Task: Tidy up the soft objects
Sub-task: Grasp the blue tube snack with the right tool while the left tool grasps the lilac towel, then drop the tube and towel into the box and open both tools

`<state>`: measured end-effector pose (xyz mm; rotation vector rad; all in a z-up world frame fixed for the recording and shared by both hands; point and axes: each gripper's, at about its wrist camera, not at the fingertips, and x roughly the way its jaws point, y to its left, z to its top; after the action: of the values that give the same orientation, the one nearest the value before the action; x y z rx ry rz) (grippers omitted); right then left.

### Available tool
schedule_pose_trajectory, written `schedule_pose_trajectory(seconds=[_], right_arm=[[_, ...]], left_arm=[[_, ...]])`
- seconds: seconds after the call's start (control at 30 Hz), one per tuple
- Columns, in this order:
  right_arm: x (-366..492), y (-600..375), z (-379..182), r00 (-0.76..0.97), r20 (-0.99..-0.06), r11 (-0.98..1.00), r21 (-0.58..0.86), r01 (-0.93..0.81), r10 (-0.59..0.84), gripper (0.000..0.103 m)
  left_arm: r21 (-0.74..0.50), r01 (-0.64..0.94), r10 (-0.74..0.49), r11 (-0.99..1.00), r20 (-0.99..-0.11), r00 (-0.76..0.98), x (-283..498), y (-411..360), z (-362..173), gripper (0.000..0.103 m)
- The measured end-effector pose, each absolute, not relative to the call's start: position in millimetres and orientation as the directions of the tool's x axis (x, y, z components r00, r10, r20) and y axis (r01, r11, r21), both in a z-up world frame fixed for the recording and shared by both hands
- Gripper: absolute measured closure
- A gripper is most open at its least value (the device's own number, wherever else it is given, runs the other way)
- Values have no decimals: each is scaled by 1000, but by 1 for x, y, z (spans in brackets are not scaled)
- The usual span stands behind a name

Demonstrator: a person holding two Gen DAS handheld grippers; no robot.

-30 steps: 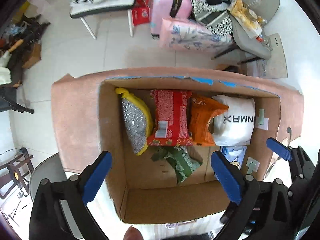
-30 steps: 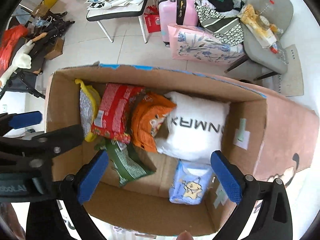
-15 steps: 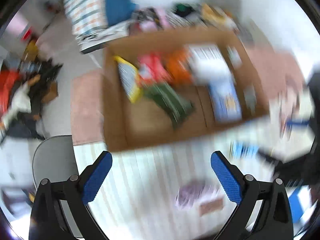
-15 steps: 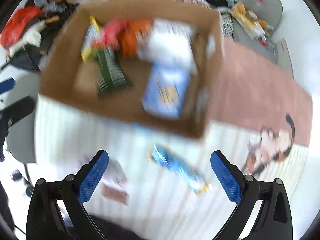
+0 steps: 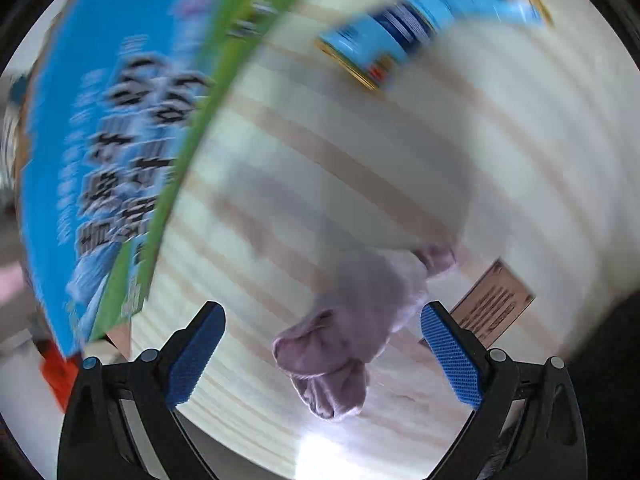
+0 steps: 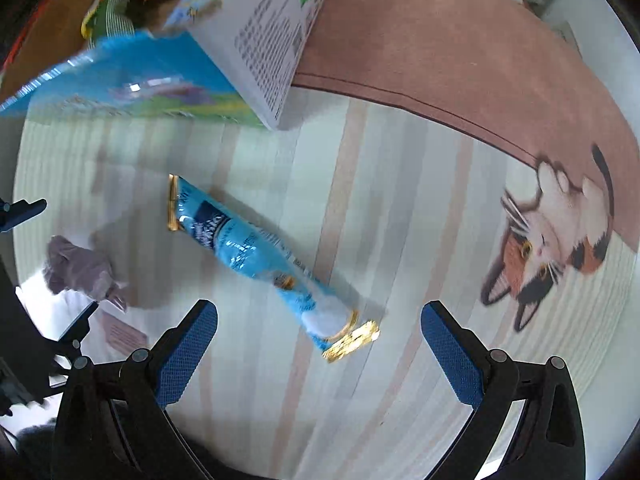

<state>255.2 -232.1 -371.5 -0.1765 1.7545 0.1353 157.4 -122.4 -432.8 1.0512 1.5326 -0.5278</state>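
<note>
Striped pale mat (image 6: 400, 208) covers the floor, with a pink rug (image 6: 460, 52) bearing a cat picture beyond it. At the mat's far edge stands the box (image 6: 260, 40), snack bags inside. A long blue packet (image 6: 256, 256) lies ahead of the right tongs (image 6: 319, 352), spread wide, empty. A crumpled purple cloth (image 5: 352, 320) sits between the left tongs' (image 5: 322, 354) wide-open, empty fingers.

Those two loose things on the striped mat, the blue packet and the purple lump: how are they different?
The blue packet is long, glossy and crinkly with gold sealed ends; the purple lump is matte, crumpled cloth with no clear shape. The packet lies ahead of the right gripper, the lump between the open fingers of the left gripper. Both rest loose on the striped mat, outside the box, with neither one gripped.
</note>
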Motion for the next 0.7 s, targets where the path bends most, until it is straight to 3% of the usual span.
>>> schedule_pose_trajectory(seconds=[0.03,0.07,0.1,0.17,0.2,0.27,0.3,0.37,0.5,0.7], right_arm=[[256,-230,-378,-191,-980,978,-9,-210,-50,0],[256,-228,-383,-197,-979,974,-10,-226,-55,1],[256,-225,-388,-203,-977,970,-10,-242,-61,1],[254,-221,-398,-208,-975,963,-21,-267,-79,8],[253,-221,-402,-209,-974,961,-26,-274,-86,17],[248,-222,-406,-209,-974,966,-35,-257,-91,51],[246,-224,-409,-213,-974,971,-29,-238,-81,55],[237,-231,-412,-227,-973,985,-8,-173,-48,62],[218,-244,-413,-286,-956,997,76,-21,67,77],[196,-252,-419,-341,-913,973,194,125,226,76]], left_arm=[[224,844,342,487,-938,51,156,-123,-437,14],[223,841,361,493,-932,35,156,-123,-443,38],[200,822,369,534,-929,-14,159,-120,-448,53],[163,747,328,644,-941,-78,171,-115,-444,57],[144,699,307,700,-945,-113,178,-110,-442,58],[89,509,236,856,-944,-232,194,-90,-440,58],[58,418,190,907,-941,-281,198,-80,-440,58],[-14,209,64,978,-930,-362,203,-57,-444,58],[-81,-10,-78,997,-916,-393,204,-33,-451,58],[-98,-39,-106,994,-908,-405,205,-33,-456,57]])
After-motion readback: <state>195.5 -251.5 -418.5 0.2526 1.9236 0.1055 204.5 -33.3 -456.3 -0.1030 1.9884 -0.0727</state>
